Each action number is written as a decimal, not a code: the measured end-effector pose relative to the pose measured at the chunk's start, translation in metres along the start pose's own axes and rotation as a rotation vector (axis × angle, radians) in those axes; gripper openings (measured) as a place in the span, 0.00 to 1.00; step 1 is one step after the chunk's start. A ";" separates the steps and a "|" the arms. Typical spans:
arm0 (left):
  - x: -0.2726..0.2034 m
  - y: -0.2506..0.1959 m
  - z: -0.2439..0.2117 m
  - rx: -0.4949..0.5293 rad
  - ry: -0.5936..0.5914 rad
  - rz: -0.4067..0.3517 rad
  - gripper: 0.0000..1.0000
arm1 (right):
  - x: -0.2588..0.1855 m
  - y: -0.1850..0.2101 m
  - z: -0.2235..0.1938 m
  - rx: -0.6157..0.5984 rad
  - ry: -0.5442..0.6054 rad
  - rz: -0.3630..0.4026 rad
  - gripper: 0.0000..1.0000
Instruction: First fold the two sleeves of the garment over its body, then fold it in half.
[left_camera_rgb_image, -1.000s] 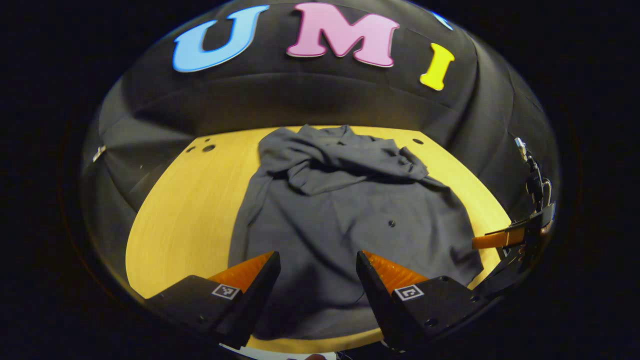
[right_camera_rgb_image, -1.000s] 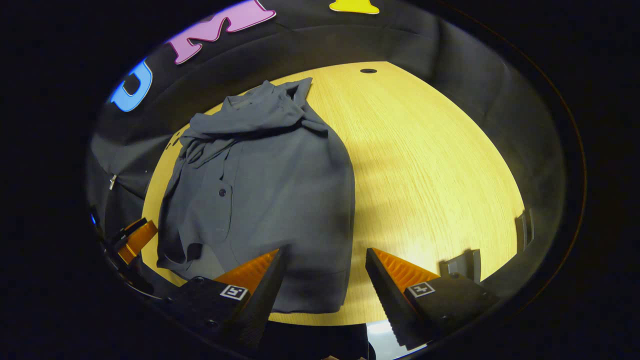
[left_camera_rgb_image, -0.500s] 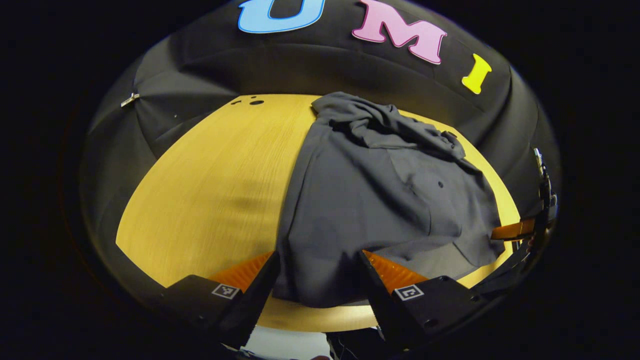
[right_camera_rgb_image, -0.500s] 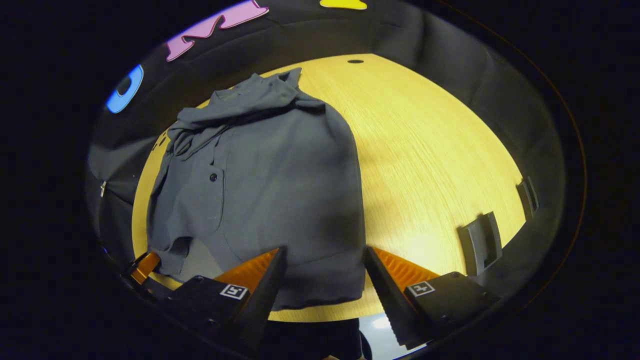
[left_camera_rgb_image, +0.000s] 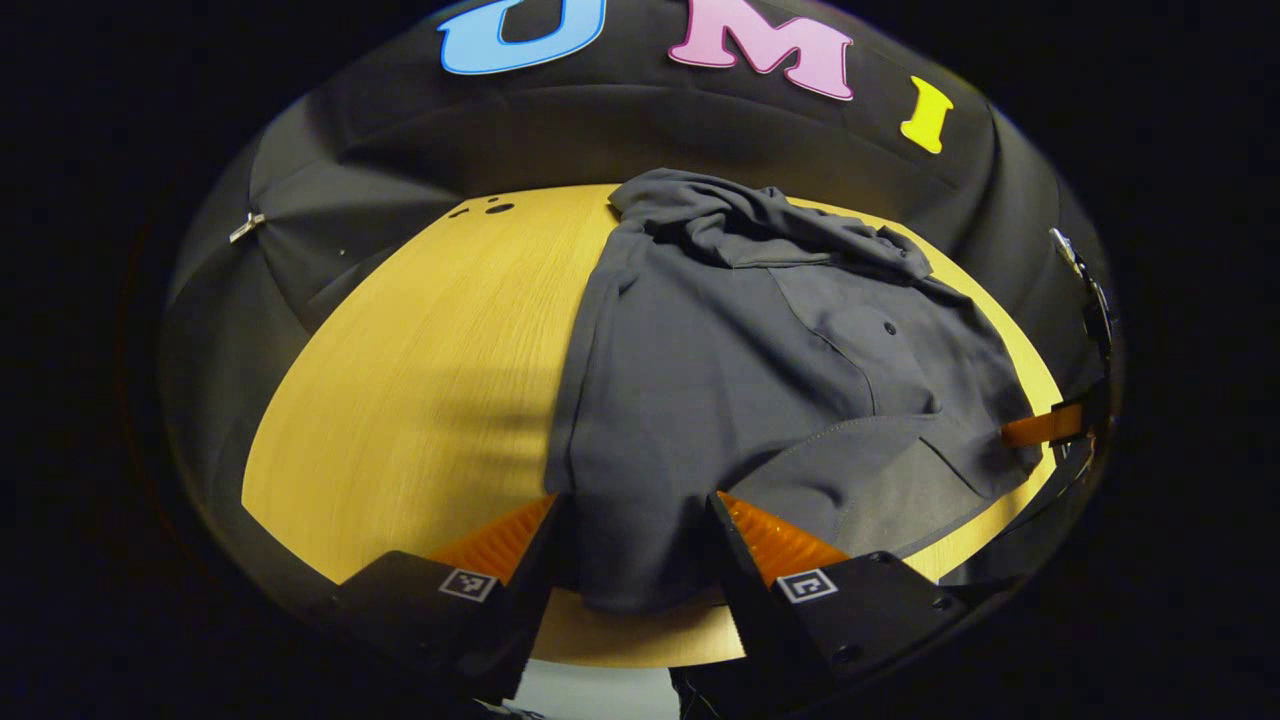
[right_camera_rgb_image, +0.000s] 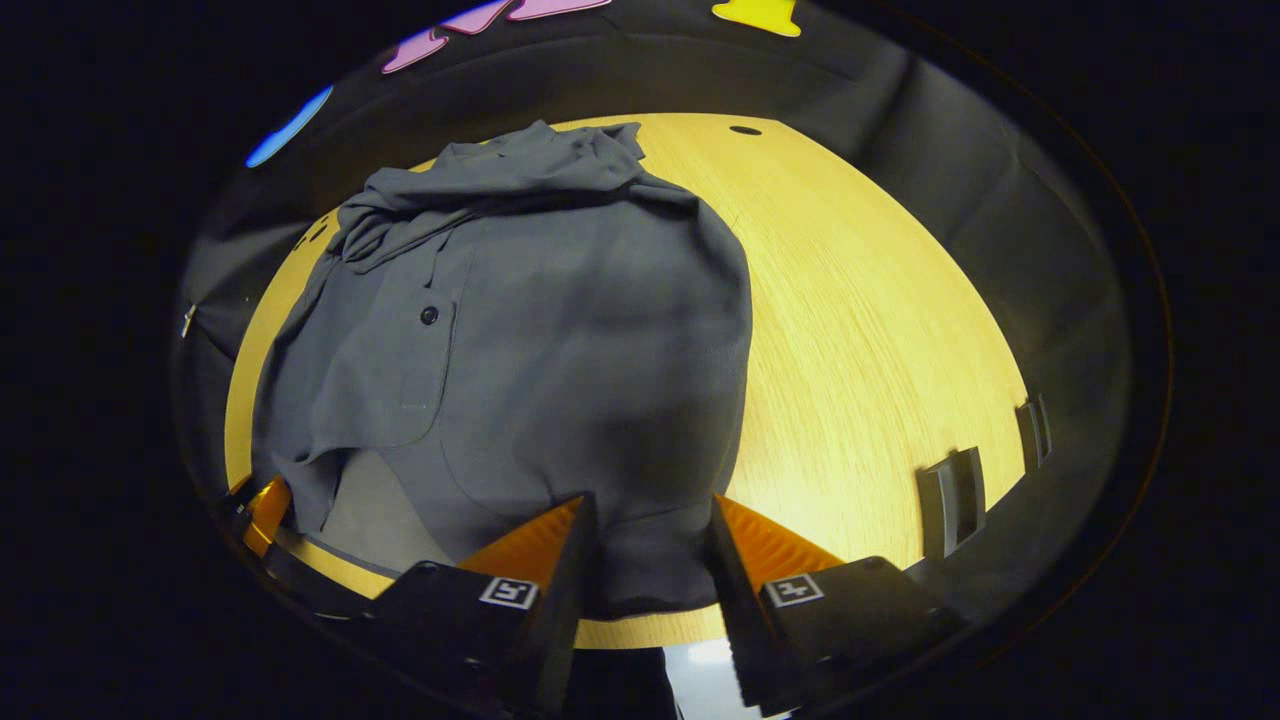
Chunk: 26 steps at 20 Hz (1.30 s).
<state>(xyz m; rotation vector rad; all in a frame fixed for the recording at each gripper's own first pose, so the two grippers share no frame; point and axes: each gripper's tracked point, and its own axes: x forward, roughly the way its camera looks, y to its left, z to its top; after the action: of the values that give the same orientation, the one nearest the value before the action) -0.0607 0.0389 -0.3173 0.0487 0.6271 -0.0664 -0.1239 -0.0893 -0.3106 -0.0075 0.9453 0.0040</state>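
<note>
— Where does the garment (left_camera_rgb_image: 720, 380) lie?

— A dark grey shirt of soft matte cloth sprawls across the pale wooden table (left_camera_rgb_image: 420, 370), its bunched collar and sleeves heaped in creases at the far edge, beside the black cloth wall. A small round button (right_camera_rgb_image: 429, 316) sits above a stitched chest pocket (right_camera_rgb_image: 400, 385) in the right gripper view. The hem reaches the table's near edge, one corner turned over to show a curved seam.

— And the left gripper (left_camera_rgb_image: 632, 545)?

— Its jaws stand partly apart, ridged wedge-shaped fingers (left_camera_rgb_image: 775, 540) straddling the hem's near corner; cloth fills the gap between them, but whether both fingers press on it cannot be told.

— The right gripper (right_camera_rgb_image: 648, 550)?

— Much the same: the jaws are narrowed around the opposite hem corner, fabric drooping between the ribbed fingers (right_camera_rgb_image: 765, 550), the grip itself unclear. In the left gripper view, it appears at the garment's far side (left_camera_rgb_image: 1045, 428).

— Anything else on the table?

— Fine straight grain, a few dark round holes (left_camera_rgb_image: 498, 208) near the back, and two grey slotted brackets (right_camera_rgb_image: 952, 500) on the right edge
</note>
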 end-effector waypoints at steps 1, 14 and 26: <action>0.000 -0.005 0.001 0.014 -0.004 -0.007 0.82 | 0.001 0.004 0.000 -0.010 0.005 0.008 0.53; -0.002 -0.022 0.012 -0.065 0.020 -0.050 0.06 | -0.002 0.019 0.005 -0.070 0.016 0.133 0.07; -0.032 -0.036 0.086 -0.142 -0.027 -0.065 0.06 | -0.033 0.035 0.082 -0.118 -0.084 0.258 0.07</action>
<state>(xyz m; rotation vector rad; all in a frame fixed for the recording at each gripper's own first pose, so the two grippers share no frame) -0.0389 -0.0009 -0.2297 -0.1099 0.6053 -0.0851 -0.0772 -0.0535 -0.2360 0.0051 0.8556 0.2968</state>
